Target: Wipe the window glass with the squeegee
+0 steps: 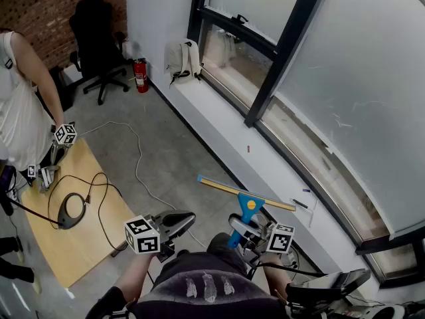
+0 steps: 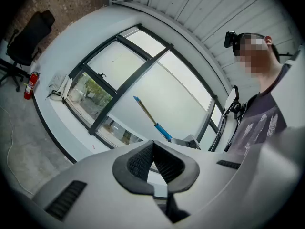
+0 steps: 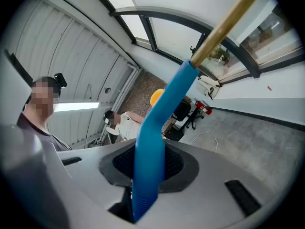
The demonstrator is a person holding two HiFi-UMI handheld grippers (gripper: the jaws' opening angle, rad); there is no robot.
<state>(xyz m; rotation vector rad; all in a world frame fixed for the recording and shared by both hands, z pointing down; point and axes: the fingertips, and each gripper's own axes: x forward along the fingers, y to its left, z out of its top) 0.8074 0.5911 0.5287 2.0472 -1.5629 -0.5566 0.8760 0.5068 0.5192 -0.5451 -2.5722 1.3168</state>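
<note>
- The squeegee [image 1: 247, 195] is in front of you. It is in the air, between your body and the low wall under the window.
- Its brass-coloured blade bar lies almost level and slants a little, and the blue handle goes down from its middle toward you.
- Your right gripper [image 1: 238, 230] holds this blue handle. In the right gripper view both jaws press on the handle, one on each side, and the handle goes up out of them toward the blade.
- The blade is not on the window glass [image 1: 358, 78]. In the head view it is lower than the glass and apart from it.
- Your left gripper [image 1: 186, 216] is just beside the right one, at its left. Its jaws are closed together and nothing is between them.
- A dark window frame [image 1: 285, 52] divides the glass into panes, and a white sill [image 1: 219, 102] runs below it.
- A white backpack [image 1: 182, 58] stands on the far end of the sill.
- A red fire extinguisher [image 1: 140, 75] stands on the floor near the wall, and a black office chair [image 1: 99, 38] is beside it.
- At the left is a wooden table [image 1: 73, 238] with a black cable [image 1: 99, 198] on it.
- Another person [image 1: 20, 105] in a white shirt stands at this table.
</note>
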